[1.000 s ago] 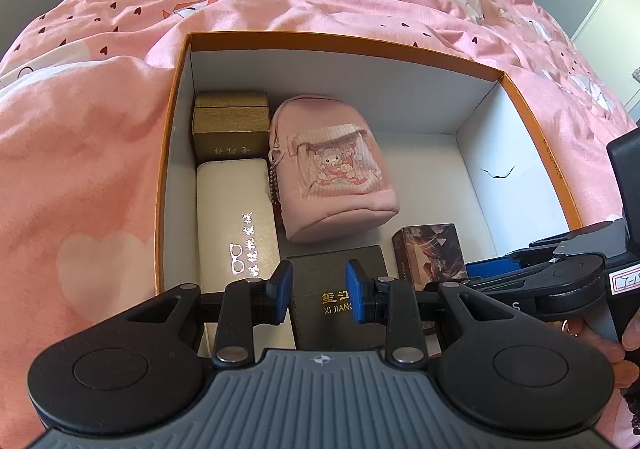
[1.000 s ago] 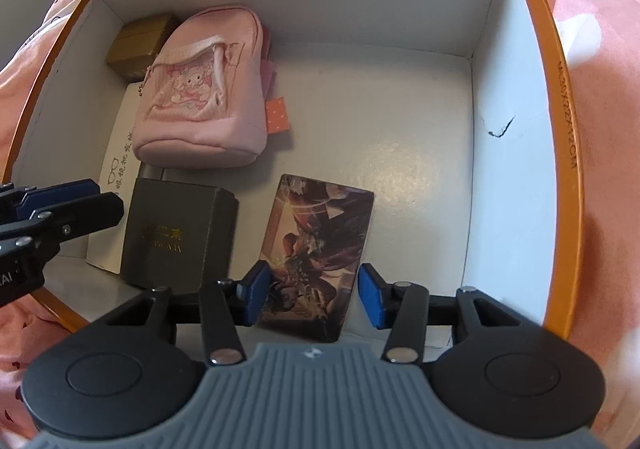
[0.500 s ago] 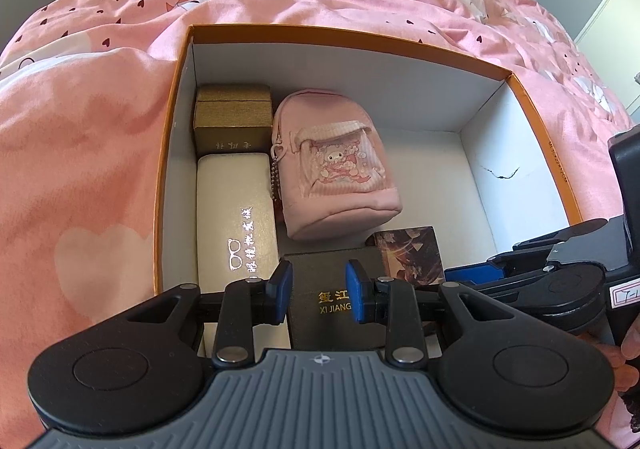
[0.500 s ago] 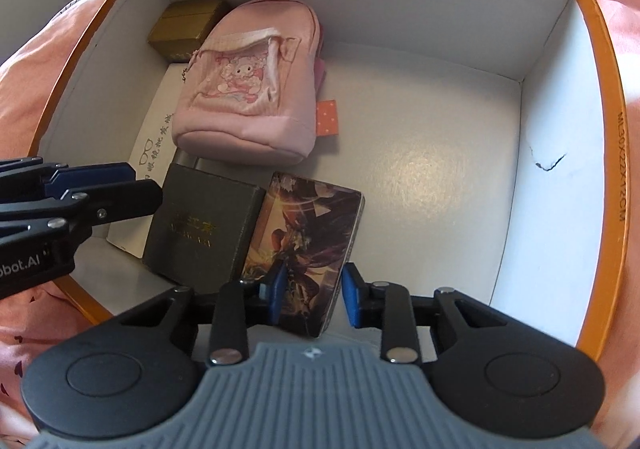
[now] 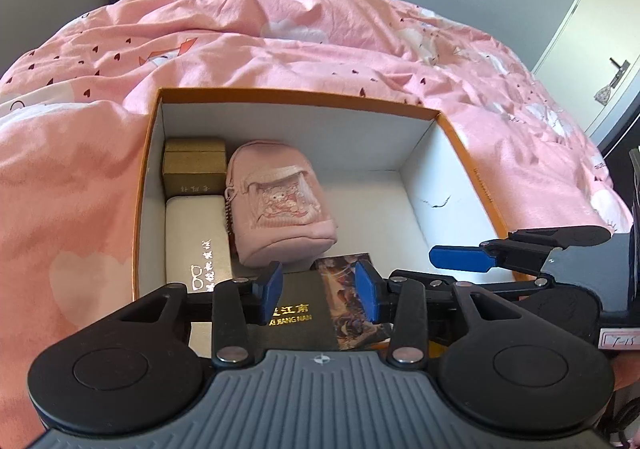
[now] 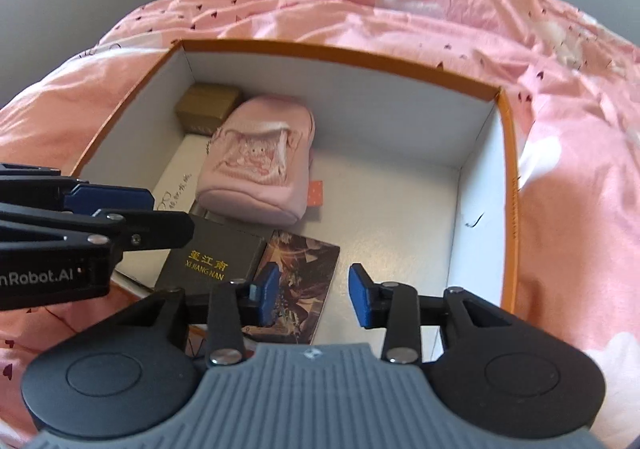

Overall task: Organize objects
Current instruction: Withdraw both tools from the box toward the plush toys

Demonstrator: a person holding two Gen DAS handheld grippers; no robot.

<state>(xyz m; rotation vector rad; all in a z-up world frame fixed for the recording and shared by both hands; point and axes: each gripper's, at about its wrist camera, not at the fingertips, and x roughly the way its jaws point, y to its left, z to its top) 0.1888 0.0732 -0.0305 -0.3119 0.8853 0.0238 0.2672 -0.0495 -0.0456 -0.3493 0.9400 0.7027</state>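
Currently both tongs are opening with nothing pinched: left tongs (image 5: 318, 291) and right tongs (image 6: 313, 295) are held above the near edge of the orange box (image 6: 508, 185). Inside, black box (image 6: 216, 263) and art card (image 6: 304, 269) lie near, touching; pink pouch (image 6: 260, 161) farther. Placement step judged done; next, another object must be fetched, none seen on the bed (image 5: 280, 29).

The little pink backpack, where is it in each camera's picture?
Left wrist view: the pink backpack lies left of centre in the orange-rimmed box, right of the gold box.
Right wrist view: the backpack sits upper left of centre, above the black box.
Shared landmark: the black box with gold letters, just below the backpack.
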